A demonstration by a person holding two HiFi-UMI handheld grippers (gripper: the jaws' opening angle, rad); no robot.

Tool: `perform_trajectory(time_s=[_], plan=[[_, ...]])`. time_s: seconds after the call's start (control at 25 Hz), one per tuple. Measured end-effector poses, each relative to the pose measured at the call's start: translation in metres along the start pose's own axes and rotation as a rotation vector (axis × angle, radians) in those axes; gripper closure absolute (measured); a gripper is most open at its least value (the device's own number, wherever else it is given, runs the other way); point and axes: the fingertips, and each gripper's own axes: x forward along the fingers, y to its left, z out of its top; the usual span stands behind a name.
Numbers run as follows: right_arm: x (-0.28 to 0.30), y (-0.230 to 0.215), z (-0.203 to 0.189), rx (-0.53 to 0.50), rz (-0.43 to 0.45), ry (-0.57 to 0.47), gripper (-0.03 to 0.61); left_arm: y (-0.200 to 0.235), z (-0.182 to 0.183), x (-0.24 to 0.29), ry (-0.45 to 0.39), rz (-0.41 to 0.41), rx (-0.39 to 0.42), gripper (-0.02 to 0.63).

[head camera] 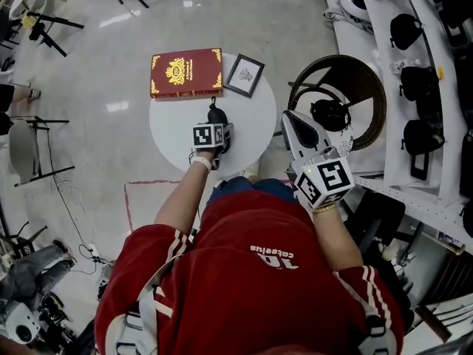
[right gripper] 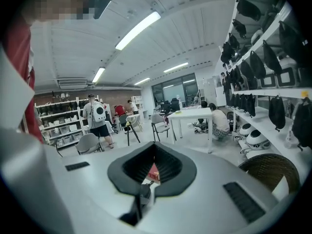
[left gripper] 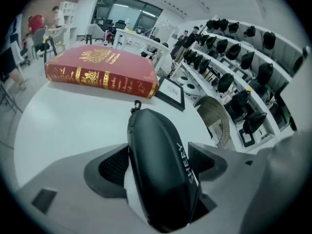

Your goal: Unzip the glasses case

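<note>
A black oval glasses case [head camera: 216,114] lies on the round white table [head camera: 170,124]. In the left gripper view the case [left gripper: 158,155] runs lengthwise away from me, its zipper pull [left gripper: 136,105] at the far end. My left gripper [head camera: 214,126] points steeply down over it. The left gripper [left gripper: 161,165] stands open and wide with the case between its pads, and a strip of white table shows beside the left pad. My right gripper [head camera: 290,119] is held off the table's right side. The right gripper [right gripper: 153,172] has its jaws together and holds nothing.
A red and gold book [head camera: 186,72] and a small framed picture [head camera: 244,75] lie at the table's far side. A round wicker basket [head camera: 369,87] stands to the right, beside white shelves [head camera: 421,80] of dark gear. A chair [head camera: 29,150] is at the left.
</note>
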Motion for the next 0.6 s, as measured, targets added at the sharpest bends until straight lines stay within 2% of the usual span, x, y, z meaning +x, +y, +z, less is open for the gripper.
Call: perform_trajectory(time_s=[0.12,0.24,0.44,0.6], plan=[[0.0,-0.002,0.001,0.003,0.0,-0.001,0.563,-0.001,-0.01,0.005,0.067,0.079,0.031,0.233],[-0.003,-0.003,0.001,0.012,-0.003,-0.003,0.563,0.0,-0.003,0.002,0.065,0.097,0.039,0.251],[-0.009,0.0,0.004,0.025,-0.004,-0.006,0.563,0.002,-0.004,-0.002,0.043,0.006,-0.026,0.272],[-0.01,0.002,0.007,0.021,-0.008,-0.017,0.563,0.007,0.009,-0.018,-0.052,-0.088,-0.131,0.273]])
